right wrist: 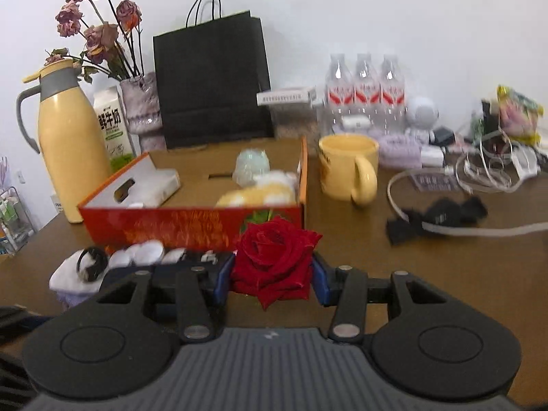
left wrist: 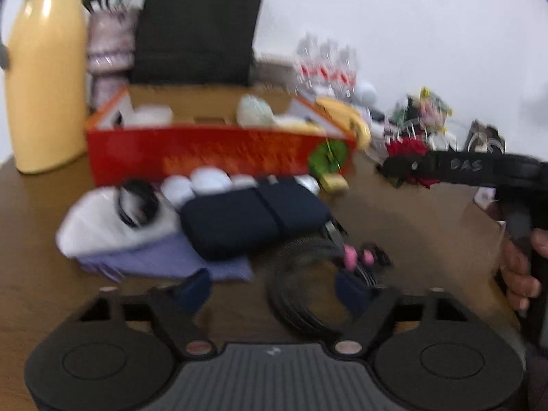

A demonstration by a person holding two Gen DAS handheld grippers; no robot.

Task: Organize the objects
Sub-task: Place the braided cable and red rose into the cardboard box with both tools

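Note:
A red rose (right wrist: 274, 260) sits squeezed between the blue pads of my right gripper (right wrist: 272, 279), which is shut on its bloom just in front of the red open box (right wrist: 191, 226). In the blurred left wrist view that same right gripper (left wrist: 400, 167) comes in from the right, side-on, with the rose (left wrist: 407, 149) at its tip. My left gripper (left wrist: 274, 291) stands open low over the table. A black coiled cable (left wrist: 301, 294) with pink clips lies on the wood between its fingers, and the pads do not press on it. The box (left wrist: 219, 157) holds white, pale green and yellow items.
A navy pouch (left wrist: 253, 219), white pieces and a purple cloth (left wrist: 164, 260) lie before the box. Behind stand a yellow thermos (right wrist: 68, 137), milk carton, vase of dried roses, black paper bag (right wrist: 212, 82), yellow mug (right wrist: 346, 167) and water bottles (right wrist: 364, 85). Tangled cables (right wrist: 479, 178) crowd the right.

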